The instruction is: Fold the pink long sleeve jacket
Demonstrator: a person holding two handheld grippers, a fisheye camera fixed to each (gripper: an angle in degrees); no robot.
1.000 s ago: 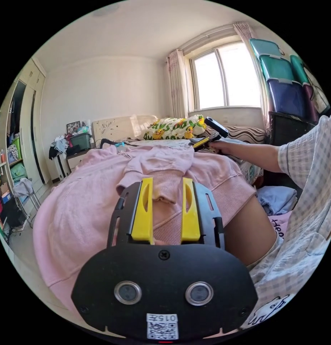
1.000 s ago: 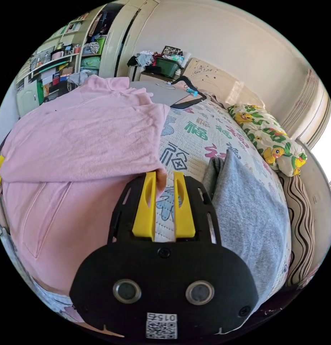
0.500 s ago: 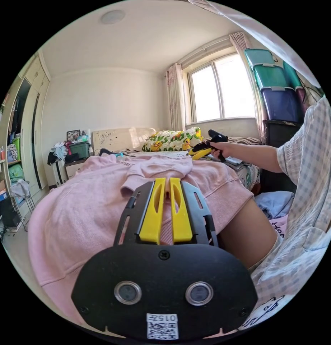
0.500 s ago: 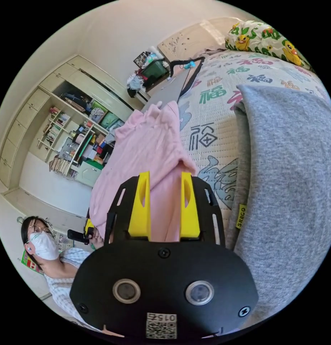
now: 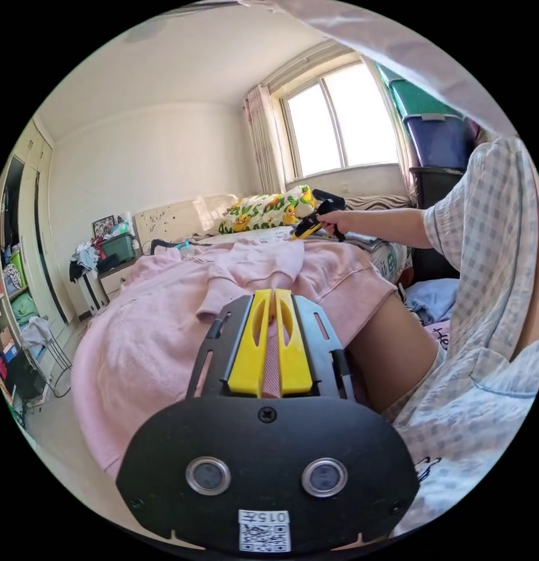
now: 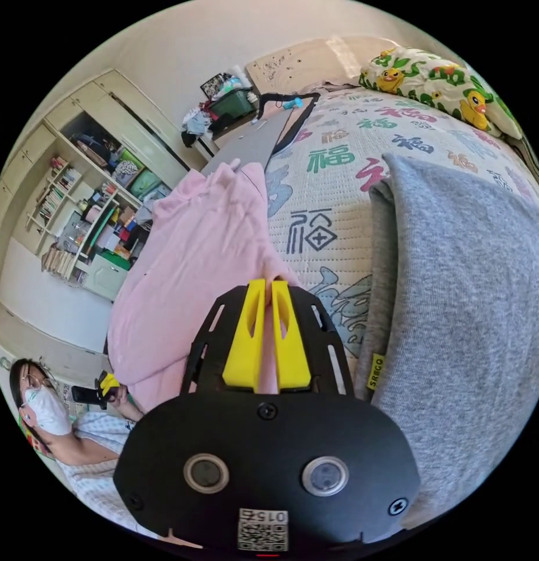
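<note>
The pink long sleeve jacket lies spread over the bed's near edge, one sleeve folded across its body. My left gripper is shut on the ribbed hem at the near edge, pink cloth pinched between its yellow jaws. In the right gripper view the pink jacket stretches away to the left, and my right gripper is shut on its far edge above the patterned bedspread. The other gripper shows in the left gripper view, held in a hand beyond the jacket.
A folded grey garment lies right of the jacket on the bed. A duck-print pillow sits near the window. The person's leg presses the bed edge. Shelves and wardrobes line the far wall.
Both grippers went from open to shut on the jacket's edges. The right gripper view swung round from looking along the bed to looking back at the person.
</note>
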